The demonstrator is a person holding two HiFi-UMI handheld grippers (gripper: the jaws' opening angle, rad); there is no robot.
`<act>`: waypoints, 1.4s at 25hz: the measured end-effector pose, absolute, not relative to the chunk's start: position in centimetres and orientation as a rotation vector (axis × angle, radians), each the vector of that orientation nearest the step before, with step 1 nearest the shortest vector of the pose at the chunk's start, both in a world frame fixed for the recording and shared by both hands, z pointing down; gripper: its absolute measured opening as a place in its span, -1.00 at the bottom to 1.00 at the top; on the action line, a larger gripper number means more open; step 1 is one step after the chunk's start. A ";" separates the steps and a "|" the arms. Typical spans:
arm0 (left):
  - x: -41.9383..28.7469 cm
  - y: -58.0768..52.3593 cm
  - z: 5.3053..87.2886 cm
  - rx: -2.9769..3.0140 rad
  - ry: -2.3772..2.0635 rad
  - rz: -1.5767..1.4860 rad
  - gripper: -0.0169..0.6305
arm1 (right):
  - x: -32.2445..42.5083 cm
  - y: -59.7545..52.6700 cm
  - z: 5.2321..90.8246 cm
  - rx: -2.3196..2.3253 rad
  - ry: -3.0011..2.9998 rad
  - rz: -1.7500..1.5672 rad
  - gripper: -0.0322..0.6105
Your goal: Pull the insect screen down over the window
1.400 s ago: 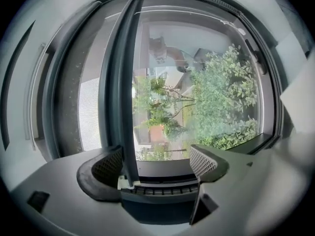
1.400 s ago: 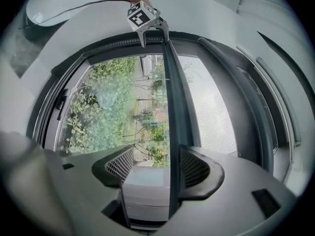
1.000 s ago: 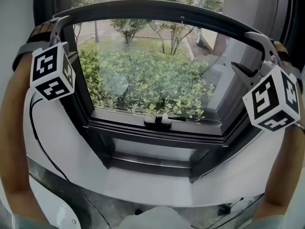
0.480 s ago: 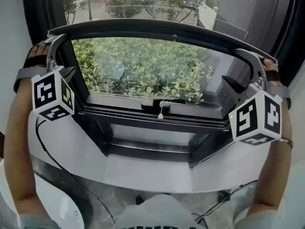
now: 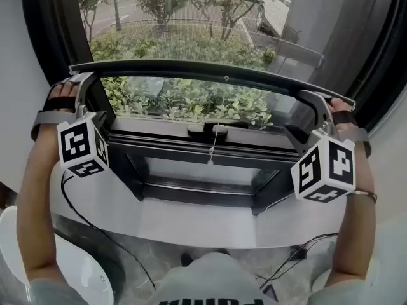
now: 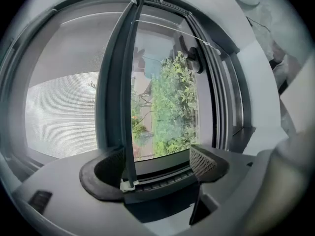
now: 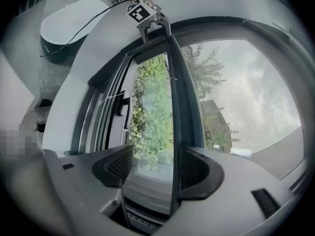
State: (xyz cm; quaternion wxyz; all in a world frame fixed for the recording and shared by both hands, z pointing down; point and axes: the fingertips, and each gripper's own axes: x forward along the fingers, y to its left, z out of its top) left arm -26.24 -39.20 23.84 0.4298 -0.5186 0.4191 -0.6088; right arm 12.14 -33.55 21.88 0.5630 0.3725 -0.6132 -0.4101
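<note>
The insect screen's dark bottom bar (image 5: 210, 74) runs across the window, with grey mesh (image 5: 191, 24) stretched above it. My left gripper (image 5: 81, 84) sits on the bar's left end and my right gripper (image 5: 318, 107) on its right end. In the left gripper view the bar (image 6: 129, 97) passes between the wide-apart jaws of the left gripper (image 6: 156, 163), resting against the left pad (image 6: 106, 166). In the right gripper view the bar (image 7: 174, 107) lies against the right pad (image 7: 197, 168) of the right gripper (image 7: 158, 167). Both grippers are open and neither clamps the bar.
Below the bar is the dark window frame (image 5: 191, 151) with a handle (image 5: 210, 131) and a thin hanging pull cord (image 5: 213, 148). A white sill (image 5: 191, 224) lies nearest me. A black cable (image 5: 95, 230) trails at lower left, beside a white rounded object (image 5: 82, 284).
The bar has come down with both grippers, from the top of the opening to just above the lower frame. More mesh now shows above it.
</note>
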 end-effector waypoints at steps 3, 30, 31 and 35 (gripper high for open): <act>-26.2 -39.1 26.7 -1.330 1.029 -1.536 0.34 | 12.1 -33.5 24.8 0.851 -1.461 -0.932 0.01; -25.9 -39.0 41.7 -1.436 0.989 -1.570 0.34 | 12.3 -33.2 39.3 0.752 -1.519 -0.780 0.01; -25.9 -39.0 41.9 -1.436 0.993 -1.567 0.34 | 12.3 -33.3 39.5 0.757 -1.519 -0.781 0.01; -25.8 -39.2 42.6 -1.431 1.006 -1.562 0.34 | 12.4 -33.4 40.3 0.777 -1.512 -0.792 0.01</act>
